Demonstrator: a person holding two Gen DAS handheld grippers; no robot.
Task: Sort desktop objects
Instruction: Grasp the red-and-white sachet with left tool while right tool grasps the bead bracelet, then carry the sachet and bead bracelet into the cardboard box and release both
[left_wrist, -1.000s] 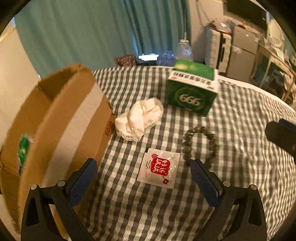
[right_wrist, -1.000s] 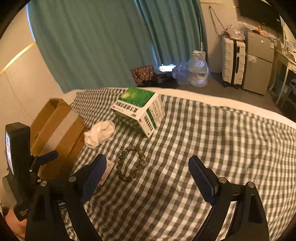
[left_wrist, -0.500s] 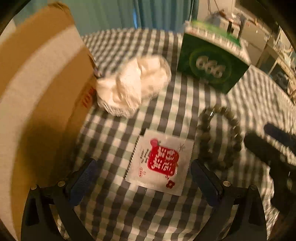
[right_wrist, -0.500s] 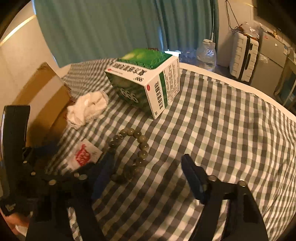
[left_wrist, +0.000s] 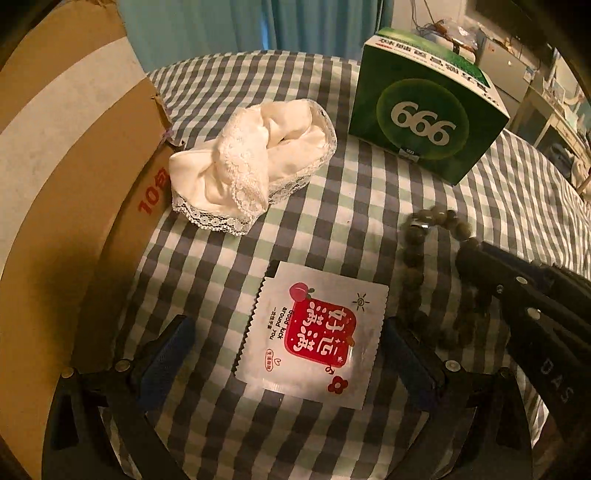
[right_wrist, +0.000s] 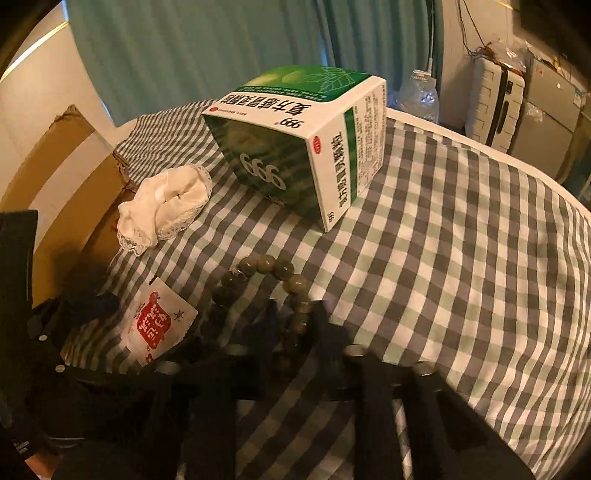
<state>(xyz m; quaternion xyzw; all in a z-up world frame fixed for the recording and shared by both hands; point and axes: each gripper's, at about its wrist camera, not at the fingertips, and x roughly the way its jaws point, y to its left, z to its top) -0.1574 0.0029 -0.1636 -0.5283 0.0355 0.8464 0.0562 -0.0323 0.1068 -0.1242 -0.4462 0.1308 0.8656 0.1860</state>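
Dark blue pads of the right gripper (right_wrist: 295, 325) have just been closing and now pinch the bracelet (right_wrist: 266, 273) at its near side. The left gripper (left_wrist: 288, 354) stands wide open around the sachet (left_wrist: 314, 328), not touching. I judge the pickup is underway; next, lift toward the carton (left_wrist: 74, 155).

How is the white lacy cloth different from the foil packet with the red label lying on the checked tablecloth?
The lacy cloth is bunched into a soft heap; the foil packet lies flat. The cloth is plain white with lace edging, while the packet is shiny silver with a red printed label. The cloth lies beside the cardboard box; the packet lies between the open fingers of the left gripper. Both rest on the checked tablecloth, and neither is held.
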